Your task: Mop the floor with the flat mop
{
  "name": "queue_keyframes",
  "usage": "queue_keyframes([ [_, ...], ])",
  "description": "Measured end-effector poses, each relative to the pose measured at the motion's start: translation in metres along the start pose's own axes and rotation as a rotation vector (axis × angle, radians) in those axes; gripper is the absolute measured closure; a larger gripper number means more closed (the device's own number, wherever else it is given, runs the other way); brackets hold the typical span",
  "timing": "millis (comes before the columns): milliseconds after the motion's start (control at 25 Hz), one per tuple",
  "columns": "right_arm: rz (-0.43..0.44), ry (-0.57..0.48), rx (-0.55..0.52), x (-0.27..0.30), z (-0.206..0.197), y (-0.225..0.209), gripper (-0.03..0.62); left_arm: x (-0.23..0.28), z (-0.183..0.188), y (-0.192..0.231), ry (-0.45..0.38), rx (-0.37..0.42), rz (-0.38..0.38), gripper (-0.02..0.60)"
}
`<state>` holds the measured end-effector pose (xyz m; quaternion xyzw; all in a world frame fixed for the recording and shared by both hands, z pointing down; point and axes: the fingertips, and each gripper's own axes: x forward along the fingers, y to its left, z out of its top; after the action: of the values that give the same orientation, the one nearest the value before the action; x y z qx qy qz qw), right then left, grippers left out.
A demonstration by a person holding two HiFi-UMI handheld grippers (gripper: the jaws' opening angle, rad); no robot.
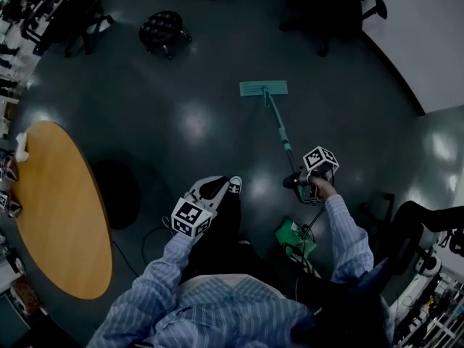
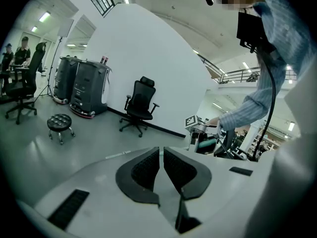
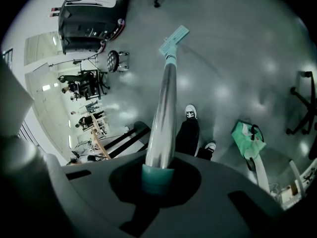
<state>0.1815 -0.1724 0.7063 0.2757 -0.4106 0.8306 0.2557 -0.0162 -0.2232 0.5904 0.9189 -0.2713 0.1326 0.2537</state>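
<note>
The flat mop has a teal rectangular head (image 1: 264,88) lying flat on the dark grey floor, and a silver and teal handle (image 1: 280,131) that slants back toward me. My right gripper (image 1: 304,183) is shut on the handle's near end. In the right gripper view the handle (image 3: 165,108) runs from between the jaws out to the mop head (image 3: 174,39). My left gripper (image 1: 217,188) hangs low at the left, away from the mop, shut with nothing between its black pads (image 2: 146,166).
An oval wooden table (image 1: 54,209) stands at the left. A round black stool (image 1: 162,29) and office chairs (image 1: 69,17) are at the far side. A green bag (image 1: 293,238) lies by my feet. A white wall (image 1: 420,35) is at the right.
</note>
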Motion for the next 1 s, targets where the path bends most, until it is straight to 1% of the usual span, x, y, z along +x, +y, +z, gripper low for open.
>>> queue_keyframes([
  [200,-0.043,-0.004,-0.023,-0.013,0.083,0.032,0.586,0.021,0.013,0.037,0.002,-0.041,0.033,0.552],
  [360,-0.08,-0.013,-0.049,-0.02,0.146,0.064,0.586,0.035,0.027,0.061,-0.015,-0.061,0.06,0.554],
  [520,-0.099,-0.028,-0.061,-0.019,0.202,0.092,0.586,0.044,0.026,0.077,-0.018,-0.07,0.075,0.552],
  [800,-0.084,-0.077,-0.026,-0.019,0.278,0.147,0.586,0.035,0.021,0.104,-0.003,-0.11,0.117,0.552],
  [920,-0.1,-0.095,-0.018,-0.02,0.302,0.157,0.586,0.032,0.017,0.113,0.005,-0.113,0.135,0.552],
  [1000,-0.115,-0.104,-0.018,-0.021,0.311,0.16,0.586,0.03,0.012,0.118,0.008,-0.118,0.151,0.552],
])
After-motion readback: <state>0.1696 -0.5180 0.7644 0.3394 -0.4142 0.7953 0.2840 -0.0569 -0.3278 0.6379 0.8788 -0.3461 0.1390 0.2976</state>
